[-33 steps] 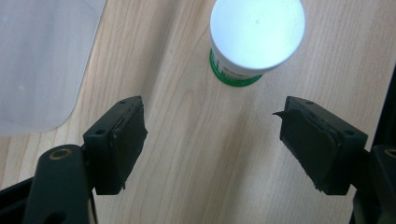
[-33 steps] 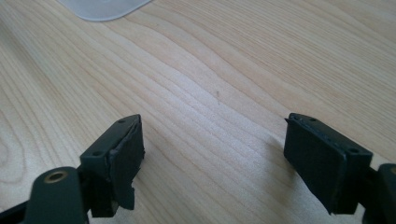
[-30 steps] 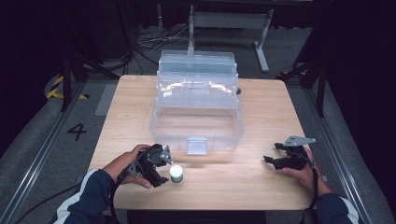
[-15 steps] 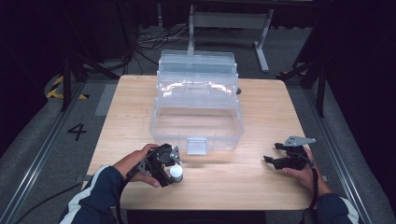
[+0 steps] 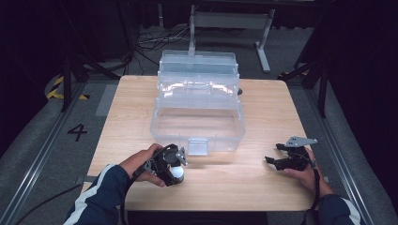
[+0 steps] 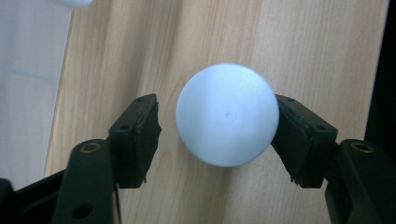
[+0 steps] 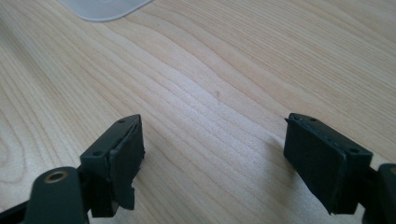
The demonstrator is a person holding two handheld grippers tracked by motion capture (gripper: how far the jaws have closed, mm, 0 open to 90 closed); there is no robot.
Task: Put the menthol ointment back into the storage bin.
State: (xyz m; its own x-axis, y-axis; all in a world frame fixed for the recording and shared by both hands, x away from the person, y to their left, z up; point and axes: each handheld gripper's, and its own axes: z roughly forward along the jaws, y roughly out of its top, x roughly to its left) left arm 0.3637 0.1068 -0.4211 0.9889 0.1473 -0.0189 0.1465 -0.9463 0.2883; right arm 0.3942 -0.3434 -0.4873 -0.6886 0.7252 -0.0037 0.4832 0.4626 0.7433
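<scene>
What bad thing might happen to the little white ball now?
The left gripper has just been closing around the white ball, but one pad stands apart from it while the other looks to be right against it. A round ball pressed off-centre might squirt out and roll across the table. It could also bump the clear box close by, or roll toward the table's near edge.

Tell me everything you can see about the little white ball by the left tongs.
The white ball is small, round, smooth and matte, plastic-looking, with one tiny dark speck. It rests on the wooden table near its front edge, just in front of the clear plastic box. It sits between the jaws of the left tongs, which have just been closing: one pad touches it, the other stands slightly clear.
</scene>
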